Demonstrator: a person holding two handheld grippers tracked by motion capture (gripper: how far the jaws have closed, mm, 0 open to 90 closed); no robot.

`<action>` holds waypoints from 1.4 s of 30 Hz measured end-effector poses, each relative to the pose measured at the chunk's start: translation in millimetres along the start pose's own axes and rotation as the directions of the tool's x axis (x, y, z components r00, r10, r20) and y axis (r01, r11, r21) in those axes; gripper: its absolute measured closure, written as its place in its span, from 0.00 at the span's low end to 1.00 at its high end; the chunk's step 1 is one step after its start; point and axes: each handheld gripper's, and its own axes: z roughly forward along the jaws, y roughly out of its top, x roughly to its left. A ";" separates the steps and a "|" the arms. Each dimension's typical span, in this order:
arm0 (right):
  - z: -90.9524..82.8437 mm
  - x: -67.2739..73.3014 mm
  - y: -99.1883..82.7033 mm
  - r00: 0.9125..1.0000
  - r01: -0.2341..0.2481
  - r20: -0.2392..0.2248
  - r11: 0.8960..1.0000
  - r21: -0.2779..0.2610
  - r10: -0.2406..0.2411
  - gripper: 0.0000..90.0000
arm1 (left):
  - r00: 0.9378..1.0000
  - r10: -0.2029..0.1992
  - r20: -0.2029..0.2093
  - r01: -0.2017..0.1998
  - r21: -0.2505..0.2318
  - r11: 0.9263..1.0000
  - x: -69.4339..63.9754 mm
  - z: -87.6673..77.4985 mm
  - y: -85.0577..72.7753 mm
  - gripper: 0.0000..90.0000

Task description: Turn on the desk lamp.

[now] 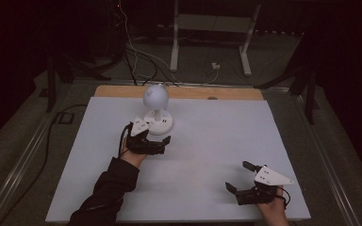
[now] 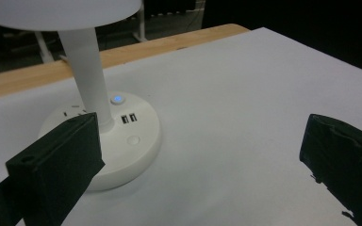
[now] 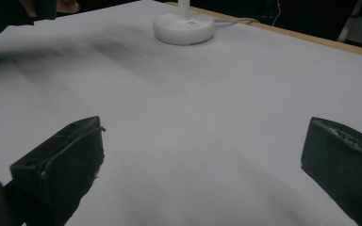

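A white desk lamp with a round head (image 1: pixel 155 96) stands on a round base (image 1: pixel 159 123) at the back left of the white table sheet (image 1: pixel 207 141). My left gripper (image 1: pixel 156 133) is open right in front of that base, with nothing between its jaws. In the left gripper view the base (image 2: pixel 136 141) lies just past the left jaw, with a lit blue button (image 2: pixel 118 99) and two USB ports (image 2: pixel 128 118) beside the stem (image 2: pixel 87 70). My right gripper (image 1: pixel 238 175) rests open and empty near the front right edge, facing the distant base (image 3: pixel 184 28).
A wooden table edge (image 1: pixel 193 92) runs behind the sheet. Cables (image 1: pixel 136 56) and a white metal stand (image 1: pixel 212 23) are on the dark floor beyond. The person's dark left sleeve (image 1: pixel 108 193) comes in at the front left.
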 end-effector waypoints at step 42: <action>-2.0 -1.2 0.5 1.000 -0.009 -0.015 1.000 -0.013 0.009 0.00 | 0.945 -0.081 -0.316 0.094 0.027 0.995 6.1 45.2 4.4 0.65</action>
